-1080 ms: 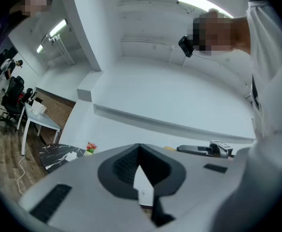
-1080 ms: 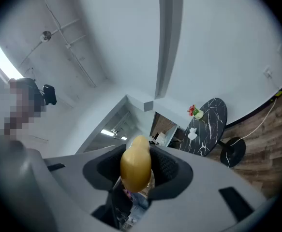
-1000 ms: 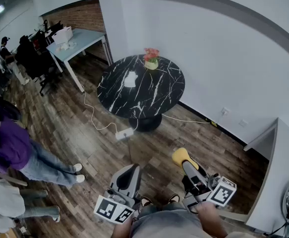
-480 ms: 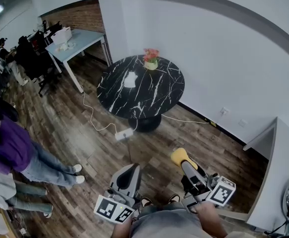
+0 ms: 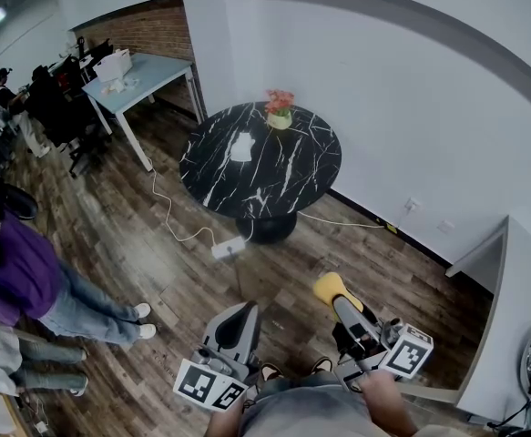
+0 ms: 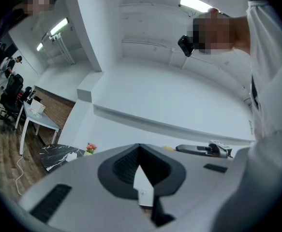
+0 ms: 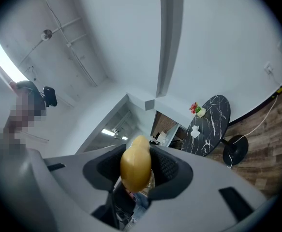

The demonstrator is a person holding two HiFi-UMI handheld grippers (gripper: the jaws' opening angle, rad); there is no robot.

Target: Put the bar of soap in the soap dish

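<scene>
Yellow bar of soap [image 5: 332, 286] is pinched in the right gripper [image 5: 340, 297], held out over the wood floor [image 5: 156, 271], well apart from the round black marble table [image 5: 219, 176] further off. The left gripper [image 5: 239, 315] has its claw pressed together at the tips with nothing in it.

Only container I can make out for sure is the little flower pot [image 5: 280, 120] at the far edge of the table, with pinkish-red flowers [image 5: 278, 98] in it. There's a small white thing [image 5: 240, 147] near the middle of the table, too small to tell what it is.

On the floor between the grippers and the table: a white power strip [image 5: 229, 246] with a cable [image 5: 167, 209] trailing off left. Far left is a pale blue desk [image 5: 151, 69], and a person in a purple top [image 5: 10, 276] stands near left.
</scene>
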